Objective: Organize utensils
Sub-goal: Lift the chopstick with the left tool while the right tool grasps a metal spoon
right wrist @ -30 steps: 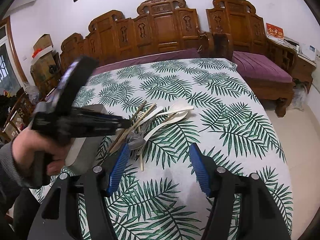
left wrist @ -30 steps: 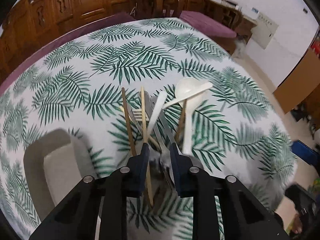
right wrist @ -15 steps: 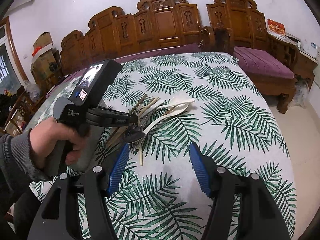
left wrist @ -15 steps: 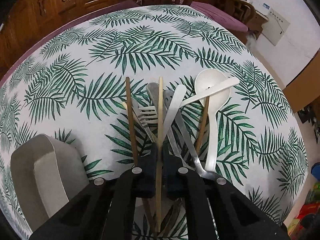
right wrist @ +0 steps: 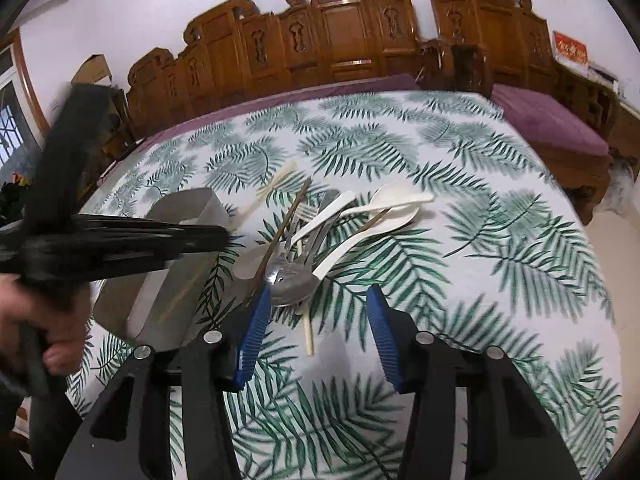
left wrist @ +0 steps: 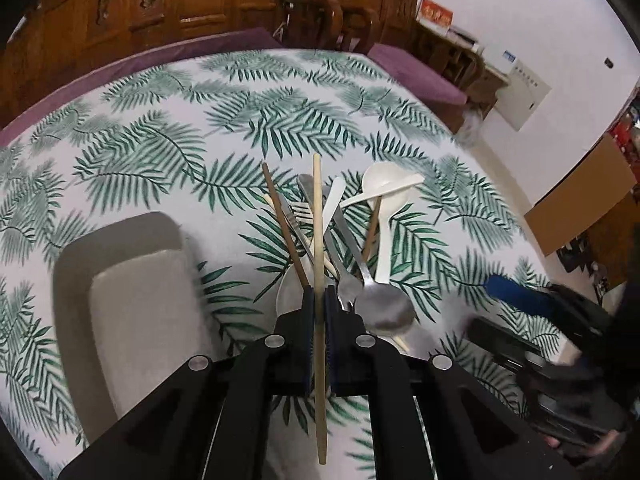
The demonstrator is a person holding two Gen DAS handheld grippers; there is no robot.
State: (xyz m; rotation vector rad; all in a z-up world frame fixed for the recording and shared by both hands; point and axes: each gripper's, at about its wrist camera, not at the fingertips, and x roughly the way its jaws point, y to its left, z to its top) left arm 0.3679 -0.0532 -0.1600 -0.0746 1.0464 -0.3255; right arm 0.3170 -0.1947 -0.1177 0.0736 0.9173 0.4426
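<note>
Here, the left gripper [left wrist: 319, 300] is pinched tight on a pale chopstick [left wrist: 317, 216] that points toward twelve o'clock. The right gripper [right wrist: 316, 304] is spread wide and holds nothing. Just beyond its fingers lies the heap of utensils [right wrist: 316, 232]: spoons, forks, chopsticks. At about nine o'clock from the heap sits a grey tray [left wrist: 120, 300] on the leaf-print tablecloth [right wrist: 460, 240].

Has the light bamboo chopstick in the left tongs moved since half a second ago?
Yes. The light bamboo chopstick, clamped in the left tongs, has lifted off the utensil pile and shifted toward the grey tray.
</note>
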